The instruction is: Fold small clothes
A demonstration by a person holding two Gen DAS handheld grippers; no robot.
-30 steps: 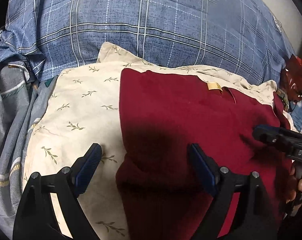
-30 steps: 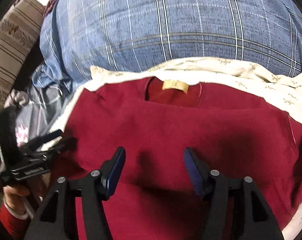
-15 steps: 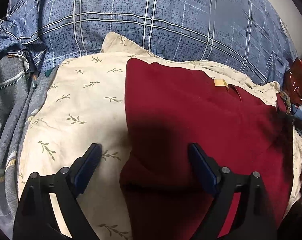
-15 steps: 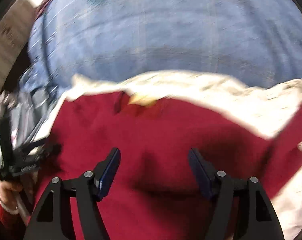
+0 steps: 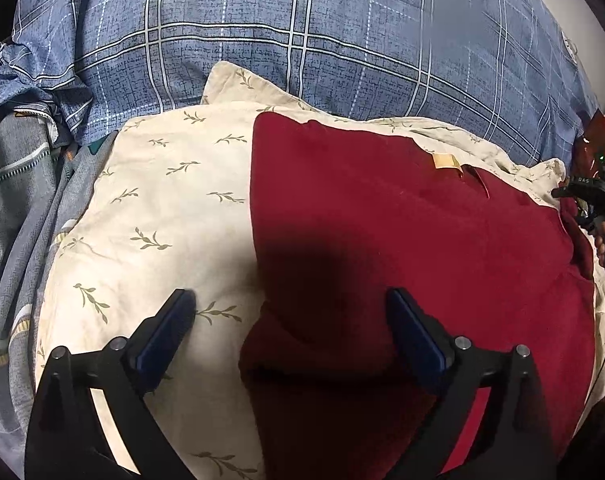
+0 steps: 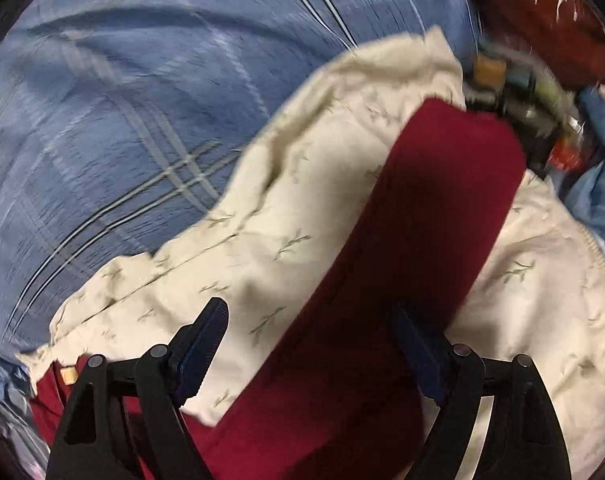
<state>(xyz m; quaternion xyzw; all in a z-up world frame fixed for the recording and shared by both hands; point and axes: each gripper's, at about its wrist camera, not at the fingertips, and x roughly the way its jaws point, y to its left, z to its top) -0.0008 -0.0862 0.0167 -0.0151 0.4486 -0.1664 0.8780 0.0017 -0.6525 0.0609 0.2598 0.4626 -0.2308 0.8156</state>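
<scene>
Since the red garment (image 5: pixel 402 248) is soft, light knit w/ no stiffness, expect it to sag and drag when you lift; take it by an edge or corner, not mid-panel. It lies flat on the cream leaf-print pillow (image 5: pixel 162 216), neck label (image 5: pixel 445 161) toward the pillow's far edge, left side already folded in along a straight line. One sleeve (image 6: pixel 454 208) trails out toward the pillow's right edge; that cuff looks like your best hold for the next fold. Left gripper (image 5: pixel 288 328): fingers wide, holding nothing, over the near-left hem. Right gripper (image 6: pixel 312 344): fingers wide, empty, over the sleeve; view blurred. Obstructions: blue plaid duvet (image 5: pixel 302 40) beyond the far edge, grey bedding (image 5: pixel 18 200) at left, small clutter (image 6: pixel 522 92) near the cuff, could snag.
</scene>
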